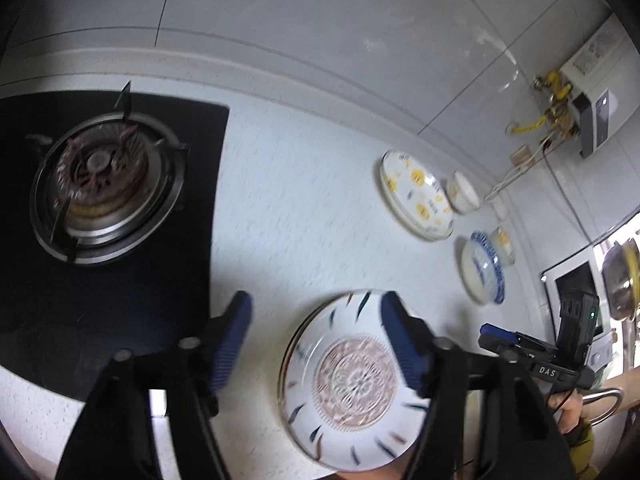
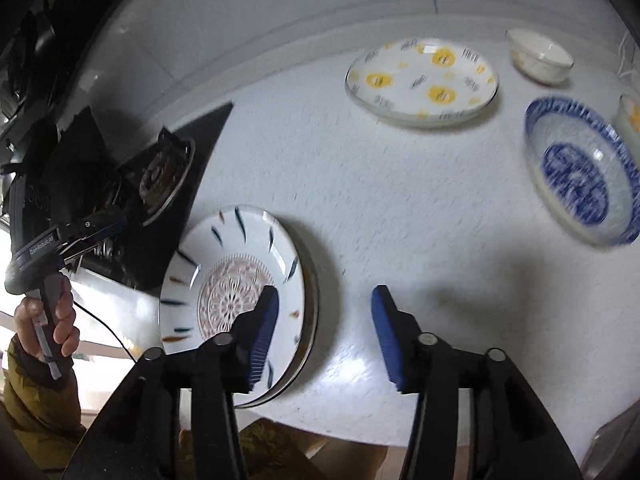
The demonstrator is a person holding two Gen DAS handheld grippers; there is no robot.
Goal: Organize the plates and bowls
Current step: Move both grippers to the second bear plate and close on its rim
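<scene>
A stack of plates with a brown mandala centre lies on the white counter near its front edge. My left gripper is open and empty, above the plate's left side. My right gripper is open and empty, just right of the stack. A plate with yellow spots, a blue-patterned bowl, a small white bowl and another small bowl with yellow marks sit farther back.
A black gas hob with a burner is left of the plates. The tiled wall runs behind the counter. A water heater with yellow pipes hangs at the right. A metal pot is at the far right.
</scene>
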